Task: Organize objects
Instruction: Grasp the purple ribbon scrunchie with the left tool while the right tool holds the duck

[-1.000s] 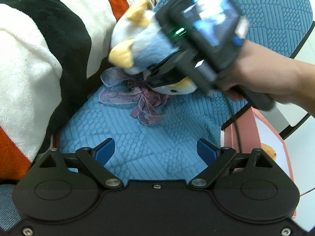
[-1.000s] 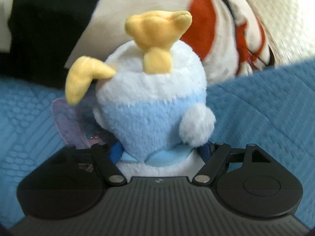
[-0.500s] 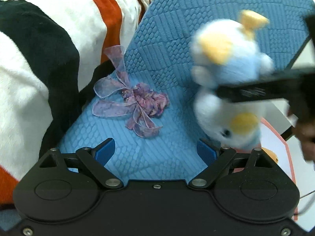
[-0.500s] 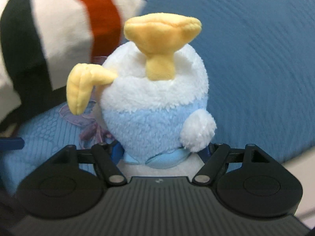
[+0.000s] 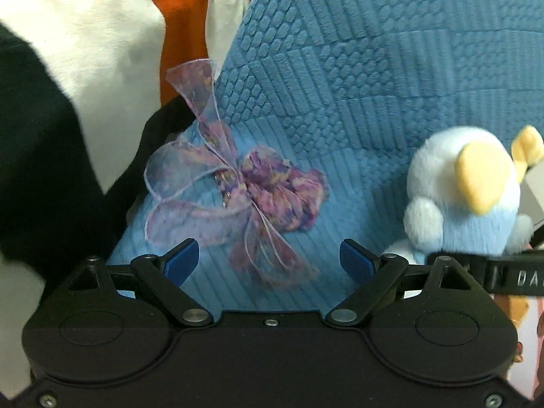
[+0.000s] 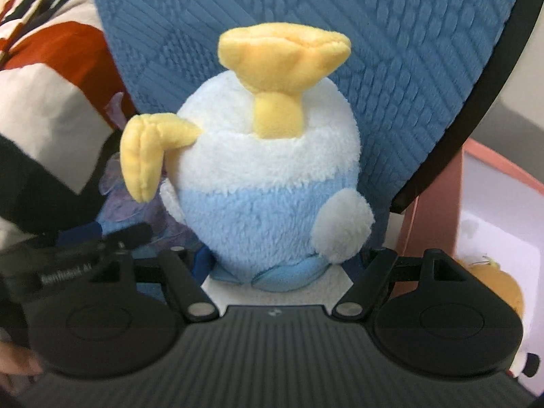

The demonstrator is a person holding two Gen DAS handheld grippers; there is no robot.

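A blue-and-white plush duck [image 6: 268, 183] with yellow feet hangs upside down in my right gripper [image 6: 278, 265], whose jaws are shut on its lower part. It also shows at the right of the left wrist view [image 5: 465, 190], off the cushion's edge. A purple sheer ribbon bow [image 5: 238, 190] lies on the blue textured cushion [image 5: 357, 78]. My left gripper [image 5: 268, 260] is open and empty just in front of the bow, its blue fingertips [image 5: 183, 258] on either side of the ribbon tails.
A striped white, black and orange blanket [image 5: 68, 78] lies left of the cushion. A pink box [image 6: 476, 210] with a white inside stands at the right and holds an orange plush [image 6: 489, 282].
My right gripper has carried the duck off the cushion to the right and lower, towards the pink box. My left gripper has moved closer to the ribbon bow.
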